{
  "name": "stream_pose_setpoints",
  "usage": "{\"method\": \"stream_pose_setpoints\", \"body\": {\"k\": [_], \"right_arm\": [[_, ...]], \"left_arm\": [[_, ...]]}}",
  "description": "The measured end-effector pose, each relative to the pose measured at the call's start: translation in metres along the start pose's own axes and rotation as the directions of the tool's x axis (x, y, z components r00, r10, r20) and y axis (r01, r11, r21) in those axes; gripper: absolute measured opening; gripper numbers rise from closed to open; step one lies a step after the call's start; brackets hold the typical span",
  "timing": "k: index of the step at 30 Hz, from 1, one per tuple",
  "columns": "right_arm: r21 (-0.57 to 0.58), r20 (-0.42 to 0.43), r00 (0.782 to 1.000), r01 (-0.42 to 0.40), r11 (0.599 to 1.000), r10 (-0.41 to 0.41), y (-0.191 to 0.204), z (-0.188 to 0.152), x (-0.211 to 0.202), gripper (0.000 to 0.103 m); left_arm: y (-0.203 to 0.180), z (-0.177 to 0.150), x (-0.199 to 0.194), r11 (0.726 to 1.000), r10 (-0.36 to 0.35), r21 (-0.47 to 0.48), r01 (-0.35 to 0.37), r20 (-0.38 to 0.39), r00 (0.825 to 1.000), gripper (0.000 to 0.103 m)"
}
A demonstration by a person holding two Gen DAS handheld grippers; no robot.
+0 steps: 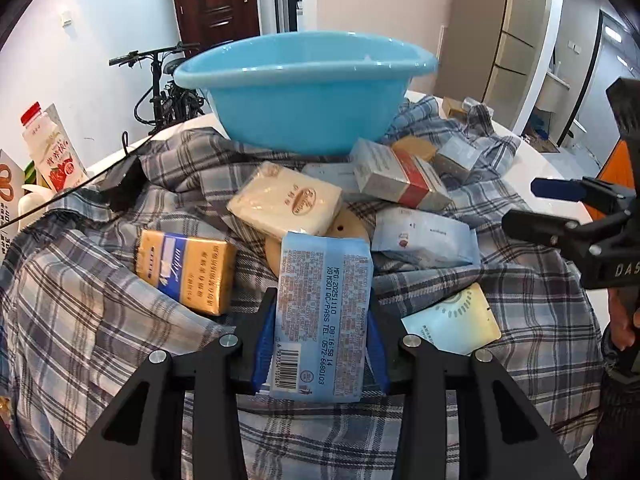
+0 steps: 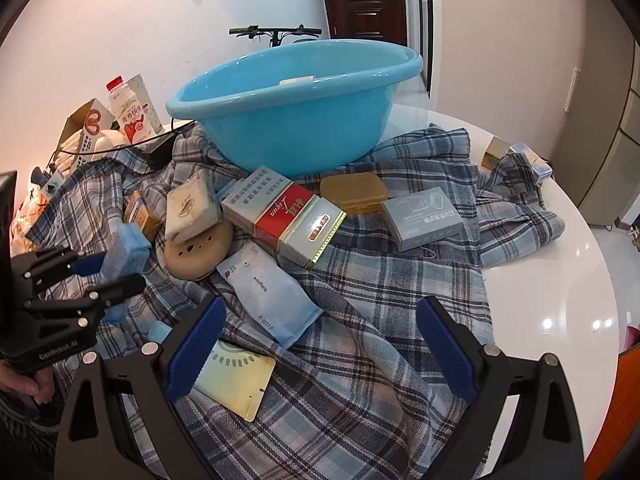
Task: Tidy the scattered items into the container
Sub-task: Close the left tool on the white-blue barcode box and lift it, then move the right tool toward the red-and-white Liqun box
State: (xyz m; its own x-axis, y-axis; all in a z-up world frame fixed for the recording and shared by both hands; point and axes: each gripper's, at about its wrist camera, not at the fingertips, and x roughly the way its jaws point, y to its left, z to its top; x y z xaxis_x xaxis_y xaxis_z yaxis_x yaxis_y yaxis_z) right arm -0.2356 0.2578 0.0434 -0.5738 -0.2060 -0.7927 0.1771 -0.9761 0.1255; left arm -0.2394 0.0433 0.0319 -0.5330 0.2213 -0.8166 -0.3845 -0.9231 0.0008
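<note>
one item is in hand: in the left wrist view, the left hand-held gripper (image 1: 322, 334) is clenched on a blue pack (image 1: 323, 312), pads on its long sides, above the plaid cloth (image 1: 80, 320). the basin (image 1: 304, 88) stands beyond the pile; the carry should go high over the soap (image 1: 286, 200) and clear the rim before release. in the right wrist view, the right hand-held gripper (image 2: 320, 350) hangs released over the cloth, holding nothing, a pouch (image 2: 268, 300) just ahead.

Bright, even indoor light; ceiling lamps glint on the glossy worktop (image 2: 576, 280). Both fisheye views stay sharp, bending and vignetting at the edges.
</note>
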Motion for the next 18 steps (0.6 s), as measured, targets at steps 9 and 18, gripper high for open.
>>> {"method": "stream_pose_setpoints", "body": {"k": [9,18], "right_arm": [[-0.025,0.003,1.0,-0.019,1.0,0.019,0.013,0.0,-0.003,0.095],[-0.085,0.013,0.995,-0.094,0.992,0.095,0.021,0.032,0.009,0.095]], "left_arm": [[0.007,-0.005,0.009,1.0,0.002,-0.026,-0.003,-0.019,1.0,0.042],[0.008,-0.005,0.009,0.999,-0.006,-0.035,0.006,-0.007,1.0,0.042]]}}
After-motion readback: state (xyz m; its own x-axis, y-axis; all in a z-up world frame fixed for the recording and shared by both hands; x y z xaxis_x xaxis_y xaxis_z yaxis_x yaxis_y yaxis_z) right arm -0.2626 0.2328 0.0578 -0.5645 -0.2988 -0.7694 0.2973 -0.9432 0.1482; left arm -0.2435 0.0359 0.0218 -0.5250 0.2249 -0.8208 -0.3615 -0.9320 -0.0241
